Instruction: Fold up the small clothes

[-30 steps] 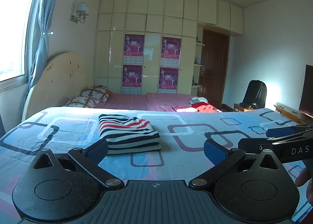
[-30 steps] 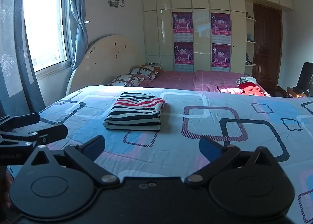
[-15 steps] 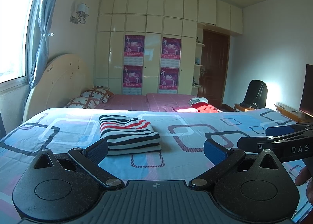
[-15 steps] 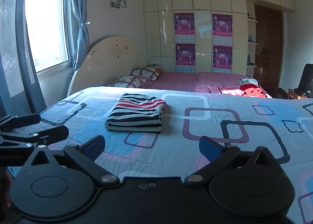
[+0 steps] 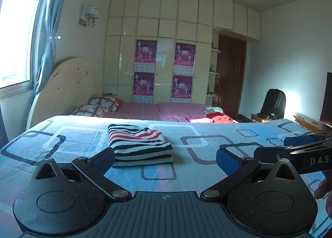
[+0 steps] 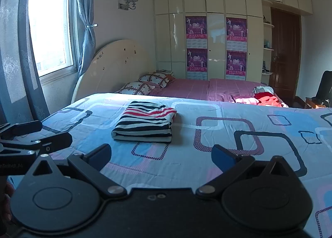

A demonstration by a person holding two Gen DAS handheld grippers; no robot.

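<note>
Nearest the lens, the left tongs (image 5: 165,160) stand wide apart with nothing between their blue pads, held low over the near edge of the bed (image 5: 207,177). The right tongs (image 6: 160,158) are the same: spread, empty, hanging just above the patterned quilt. Each pair shows at the edge of the other's view, so the two sit side by side and close together.

A little further in lies the striped shirt (image 5: 139,144), already a neat rectangular packet, flat on the quilt and touched by neither pair. From the right wrist view its thick folded edge faces the tongs and the layers look even. That piece appears done.

So the step in hand is likely to leave the packet alone and go for the next garment. Lift both pairs clear before travelling, and pass beside the packet, not over it, so that no finger catches a layer and drags it open.

Furthest off, on the pink bedding beyond the quilt, sits a loose heap of red and white clothes (image 6: 264,96), well apart from the shirt. To take one piece only, pinch a single edge near the top of the heap, and bring it to a bare patch of quilt beside the packet.
</note>
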